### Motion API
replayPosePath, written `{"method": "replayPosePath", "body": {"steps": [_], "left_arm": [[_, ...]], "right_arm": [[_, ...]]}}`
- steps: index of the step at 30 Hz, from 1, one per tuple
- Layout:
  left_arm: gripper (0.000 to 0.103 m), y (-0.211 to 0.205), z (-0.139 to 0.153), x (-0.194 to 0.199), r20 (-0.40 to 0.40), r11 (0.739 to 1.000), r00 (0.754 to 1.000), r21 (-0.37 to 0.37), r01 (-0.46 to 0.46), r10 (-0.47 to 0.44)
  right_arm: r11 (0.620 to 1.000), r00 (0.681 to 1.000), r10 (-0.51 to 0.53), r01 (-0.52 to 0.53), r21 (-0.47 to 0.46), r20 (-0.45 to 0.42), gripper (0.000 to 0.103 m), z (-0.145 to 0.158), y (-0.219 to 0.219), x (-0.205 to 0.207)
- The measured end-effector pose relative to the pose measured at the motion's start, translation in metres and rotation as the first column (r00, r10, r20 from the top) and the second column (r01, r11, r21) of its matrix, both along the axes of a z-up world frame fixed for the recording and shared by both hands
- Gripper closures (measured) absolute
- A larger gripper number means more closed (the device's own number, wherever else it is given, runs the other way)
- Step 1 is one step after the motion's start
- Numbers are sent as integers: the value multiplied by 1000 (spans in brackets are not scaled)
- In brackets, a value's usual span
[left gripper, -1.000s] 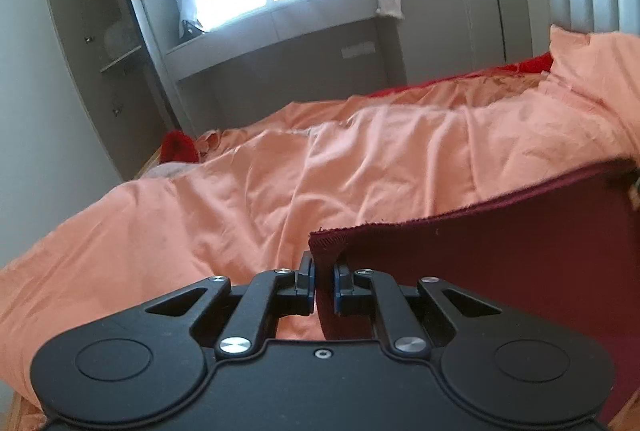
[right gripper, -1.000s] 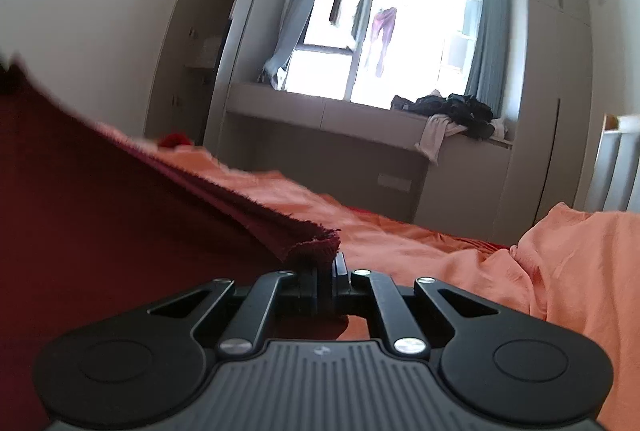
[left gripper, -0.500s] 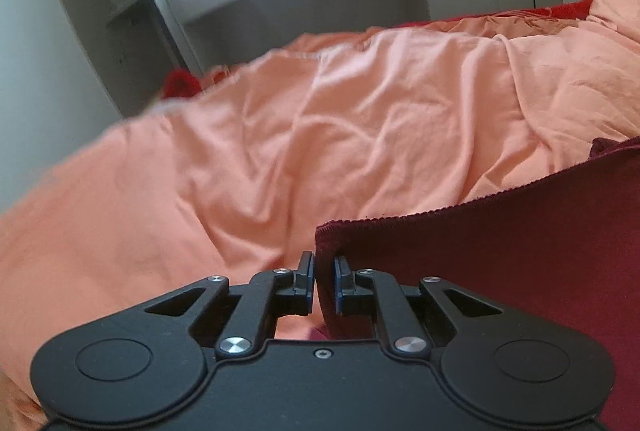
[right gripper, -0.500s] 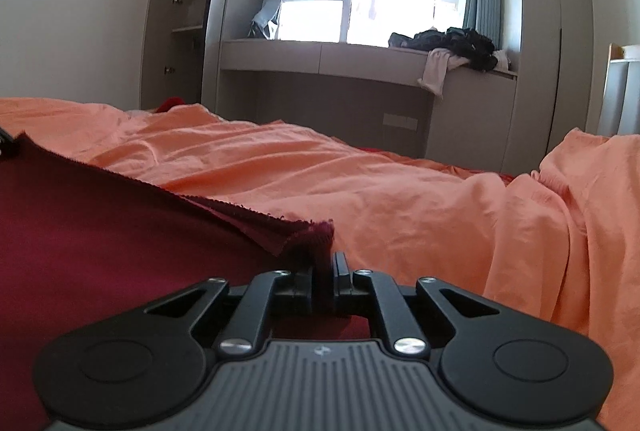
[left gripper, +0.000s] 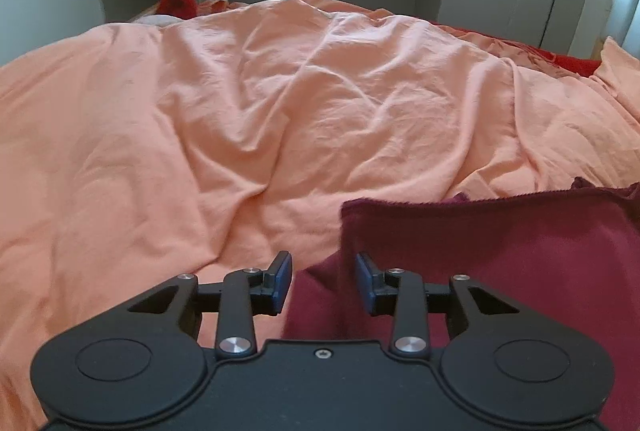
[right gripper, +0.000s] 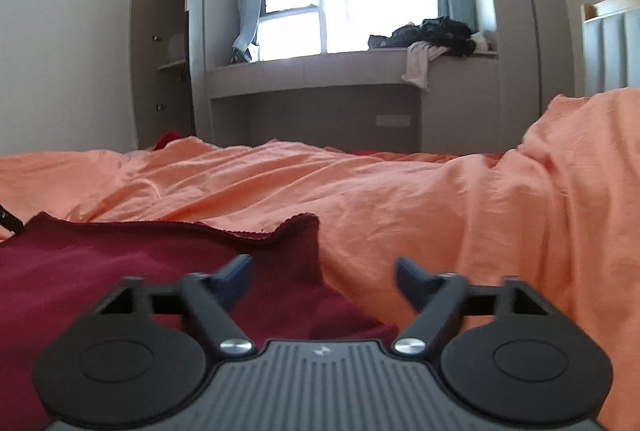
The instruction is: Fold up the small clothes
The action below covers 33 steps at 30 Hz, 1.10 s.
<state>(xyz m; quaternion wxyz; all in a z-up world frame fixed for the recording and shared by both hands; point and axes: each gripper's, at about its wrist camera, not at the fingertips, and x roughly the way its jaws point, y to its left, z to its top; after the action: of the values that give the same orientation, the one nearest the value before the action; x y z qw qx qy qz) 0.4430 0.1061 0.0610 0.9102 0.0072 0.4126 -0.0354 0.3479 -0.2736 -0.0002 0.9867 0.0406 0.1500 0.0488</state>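
Maroon cloth (left gripper: 500,255) flat btwn/under both claws | L gripper (left gripper: 323,281) & R gripper (right gripper: 323,281) agape, empty

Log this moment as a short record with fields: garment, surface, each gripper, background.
garment: dark red knit cloth, lying flat on the bed, far edge showing a hem
surface: wrinkled orange cotton bedsheet
left gripper: open, jaws apart over the cloth's near left corner, not gripping
right gripper: open, jaws wide, above the cloth's right corner
background: grey window bench with a pile of dark clothes; open grey wardrobe to the left
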Motion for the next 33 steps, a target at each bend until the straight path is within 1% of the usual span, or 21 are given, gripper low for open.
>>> {"method": "replayPosePath", "body": {"steps": [1,3,4,5,6,8,9,11,14,18,24,26,29,33], "left_arm": [[63,1,1,-5,9,1000,1000,12,-4,4],[55,3,4,-16,32,1000,999,29,-9,8],[49,3,6,-22,45,999,999,34,-10,9],[44,3,9,-28,58,999,998,35,-10,8],[42,2,11,-34,73,999,997,34,-7,5],[31,-1,15,-45,95,1000,995,25,1,-3],[27,-3,17,-51,109,1000,994,19,-3,1],[14,-8,21,-64,143,1000,990,7,-16,15],[3,-15,27,-88,202,999,978,-19,-39,42],[1,-27,32,-124,276,996,957,-42,-77,85],[1,-48,25,-174,319,994,941,-38,-105,112],[1,-52,20,-189,324,993,939,-50,-108,119],[1,-54,13,-203,308,989,941,-73,-126,142],[1,-53,7,-220,302,985,938,-71,-158,172]], "right_arm": [[1000,1000,-6,6,2,15,5,1,-3,-11],[1000,999,-11,11,-1,31,1,1,-6,-31],[1000,999,-16,17,-3,36,0,1,-8,-39],[1000,999,-26,26,-4,39,0,0,-10,-48],[999,999,-32,33,-4,39,0,-1,-10,-54],[999,998,-50,50,4,33,0,-5,-13,-68],[998,998,-60,60,8,28,0,-8,-15,-74],[997,997,-78,78,12,17,0,-14,-17,-86],[995,995,-100,99,21,13,0,-20,-17,-102],[994,994,-110,109,23,25,0,-21,-11,-116],[993,989,-116,114,32,90,0,-6,15,-132],[995,989,-103,100,30,104,0,-1,27,-134],[998,991,-63,62,13,116,0,3,50,-135],[1000,993,-13,16,-23,115,0,8,80,-138]]}}
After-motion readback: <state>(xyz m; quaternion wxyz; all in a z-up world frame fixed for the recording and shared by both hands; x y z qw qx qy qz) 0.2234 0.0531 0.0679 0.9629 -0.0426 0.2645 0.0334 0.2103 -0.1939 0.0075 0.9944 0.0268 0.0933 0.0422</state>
